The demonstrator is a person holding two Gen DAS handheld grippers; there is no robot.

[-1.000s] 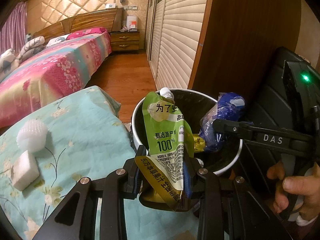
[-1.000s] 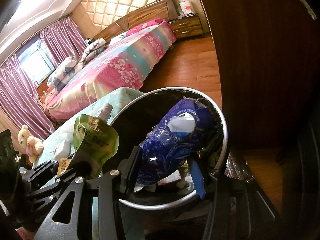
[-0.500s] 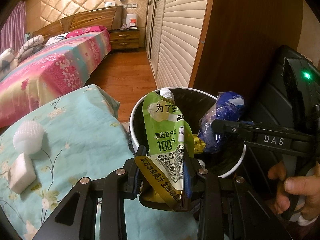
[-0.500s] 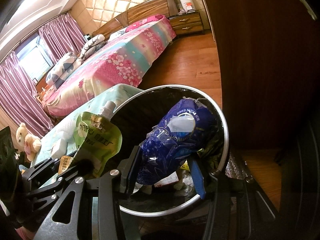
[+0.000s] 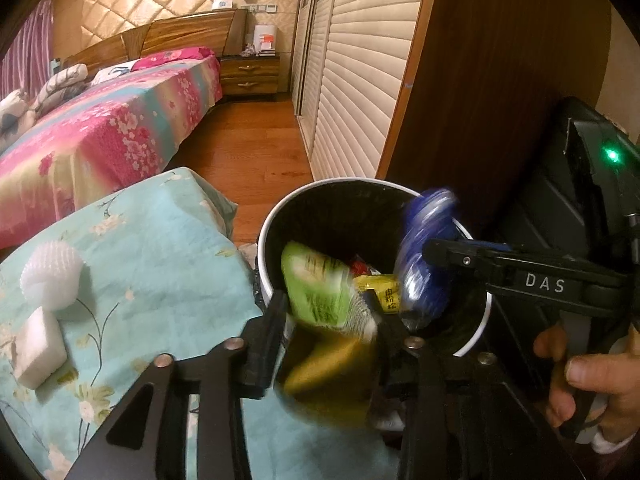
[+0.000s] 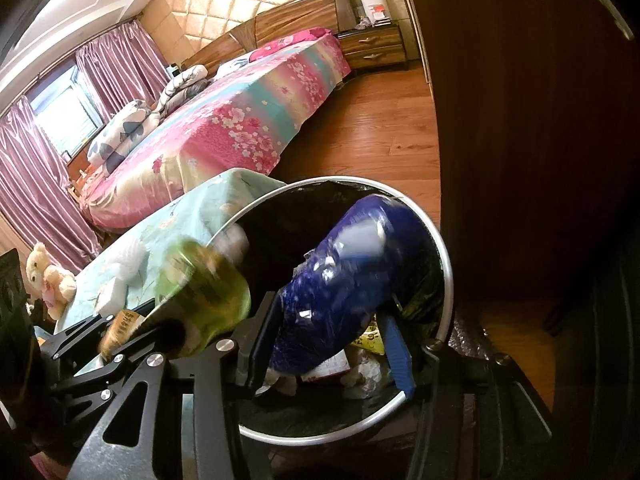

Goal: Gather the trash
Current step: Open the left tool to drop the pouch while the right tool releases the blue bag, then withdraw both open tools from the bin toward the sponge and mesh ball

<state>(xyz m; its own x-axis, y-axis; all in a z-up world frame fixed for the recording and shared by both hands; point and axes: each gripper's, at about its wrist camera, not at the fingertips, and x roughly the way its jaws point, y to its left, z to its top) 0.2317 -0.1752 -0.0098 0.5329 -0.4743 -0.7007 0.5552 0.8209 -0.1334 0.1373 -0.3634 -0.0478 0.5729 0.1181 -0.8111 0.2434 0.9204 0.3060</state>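
Observation:
The round bin (image 5: 478, 334) with a black liner stands beside the blue cloth; in the right wrist view its metal rim (image 6: 448, 280) shows. My left gripper (image 5: 328, 332) has opened, and the green juice pouch (image 5: 320, 292) tips forward, blurred, over the bin's near rim; it also shows blurred in the right wrist view (image 6: 208, 292). My right gripper (image 6: 328, 340) has its jaws spread around the blue wrapper (image 6: 352, 280), blurred, over the bin; it also shows in the left wrist view (image 5: 424, 264). Yellow and red wrappers (image 5: 380, 288) lie inside the bin.
On the turquoise floral cloth (image 5: 140, 264) lie a white foam net (image 5: 50, 276) and a white block (image 5: 38, 344). A dark wardrobe panel (image 5: 480, 100) stands right behind the bin. A bed (image 5: 100, 140) and wood floor (image 5: 248, 152) lie beyond.
My left gripper's jaws spread and the green pouch, upright before, tipped forward toward the bin. My right gripper's jaws widened and the blue wrapper is blurred, shifting.

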